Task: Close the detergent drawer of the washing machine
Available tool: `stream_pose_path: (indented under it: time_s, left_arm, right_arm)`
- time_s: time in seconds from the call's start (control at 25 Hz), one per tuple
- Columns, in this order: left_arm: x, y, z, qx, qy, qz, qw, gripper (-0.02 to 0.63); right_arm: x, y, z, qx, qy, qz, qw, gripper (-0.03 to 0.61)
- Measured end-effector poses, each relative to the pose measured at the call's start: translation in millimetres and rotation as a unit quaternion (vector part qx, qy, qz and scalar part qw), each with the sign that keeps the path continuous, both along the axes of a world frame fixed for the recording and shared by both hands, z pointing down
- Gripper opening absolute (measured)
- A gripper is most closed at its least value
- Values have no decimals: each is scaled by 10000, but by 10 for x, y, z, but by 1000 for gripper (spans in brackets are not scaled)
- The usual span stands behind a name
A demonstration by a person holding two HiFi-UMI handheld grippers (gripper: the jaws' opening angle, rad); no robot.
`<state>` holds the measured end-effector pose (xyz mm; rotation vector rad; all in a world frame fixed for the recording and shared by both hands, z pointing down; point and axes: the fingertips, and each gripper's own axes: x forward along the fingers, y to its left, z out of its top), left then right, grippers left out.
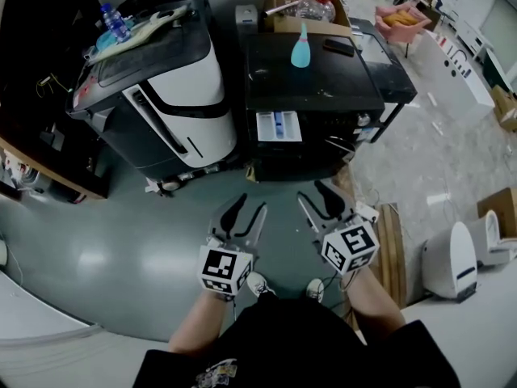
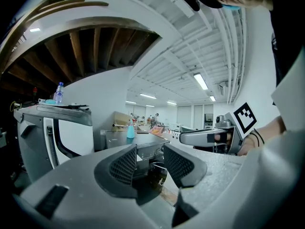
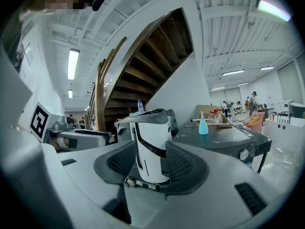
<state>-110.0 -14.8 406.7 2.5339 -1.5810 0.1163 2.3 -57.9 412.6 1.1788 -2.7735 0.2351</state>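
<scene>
Grey-green workshop floor [image 1: 97,249], being viewed from above.

Item: detergent drawer [image 1: 279,126], white with a blue compartment. It is being left pulled out from the upper front of the dark washing machine [image 1: 315,95], toward the left as viewed, and is not yet closed.

A blue bottle [image 1: 300,47] is being carried on the machine's top. A white-and-black appliance [image 1: 182,95] is being kept just beside the machine.

The left gripper [image 1: 249,207] and right gripper [image 1: 313,196] are being held low over the floor, well apart from the drawer. The jaws of both are being kept spread, with nothing grasped.

Risk, as judged:
- The drawer may be skewed and jammed if it is pushed at one corner.
- A spread jaw may be caught in a compartment.
- The bottle may be toppled by a hard shove.
</scene>
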Motion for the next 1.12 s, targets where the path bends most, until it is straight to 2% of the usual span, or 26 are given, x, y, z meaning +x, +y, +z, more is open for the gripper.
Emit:
stream_pose_path:
  time_s: [0.24, 0.56, 1.12]
  left_arm:
    - [-210, -46, 30, -10, 72, 212, 9997, 160]
    - [-471, -48, 84, -19, 110, 282, 9995, 160]
    - [-503, -158, 100, -47, 145, 113, 9998, 160]
  right_arm:
    - [-187, -33, 78, -59, 44, 218, 9997, 206]
    - [-416, -34, 155, -60, 40, 341, 9994, 219]
    - [-394, -292, 274, -236, 33, 330, 9992, 239]
